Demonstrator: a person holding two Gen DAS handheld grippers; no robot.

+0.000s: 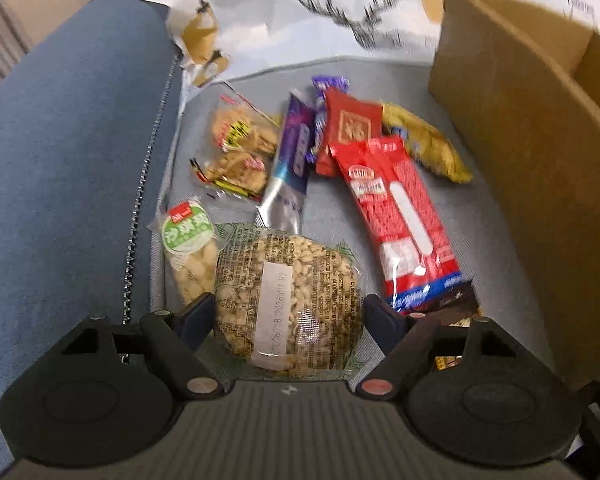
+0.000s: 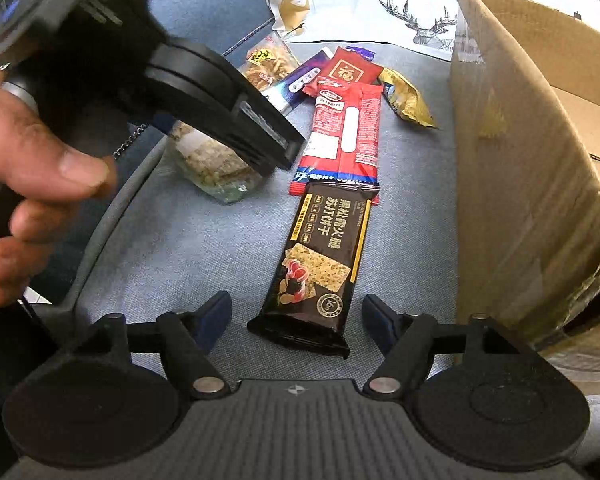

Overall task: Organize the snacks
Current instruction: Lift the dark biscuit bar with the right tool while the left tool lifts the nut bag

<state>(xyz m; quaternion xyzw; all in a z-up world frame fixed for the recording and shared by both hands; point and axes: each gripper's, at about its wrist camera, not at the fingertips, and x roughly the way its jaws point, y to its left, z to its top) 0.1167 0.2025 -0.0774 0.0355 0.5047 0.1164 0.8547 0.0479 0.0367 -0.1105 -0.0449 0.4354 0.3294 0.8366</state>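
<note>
On the blue-grey sofa seat (image 1: 332,216), beside the darker blue armrest (image 1: 72,152) at the far left, the snacks lie in a loose row. Nearest the armrest sits a small bag with a green label (image 1: 188,248), and behind it two clear packs of fried snacks (image 1: 240,152). Next comes the round clear pack of puffed grain (image 1: 288,300), lying between the fingers of the left gripper (image 1: 288,312); its jaws stand apart on either side of the pack, and whether the pads press it I cannot tell. Behind it lie a purple and silver wrapper (image 1: 292,160), then a small red packet (image 1: 352,124) and a long red biscuit pack (image 1: 400,216), with a gold wrapper (image 1: 428,148) further right. In the right wrist view a hand (image 2: 28,160) holds the left gripper's handle, and the black cracker pack (image 2: 316,264) lies flat, its near end between the open jaws of the right gripper (image 2: 296,316), clear of both pads. A cardboard box (image 2: 532,152) stands at the far right.
</note>
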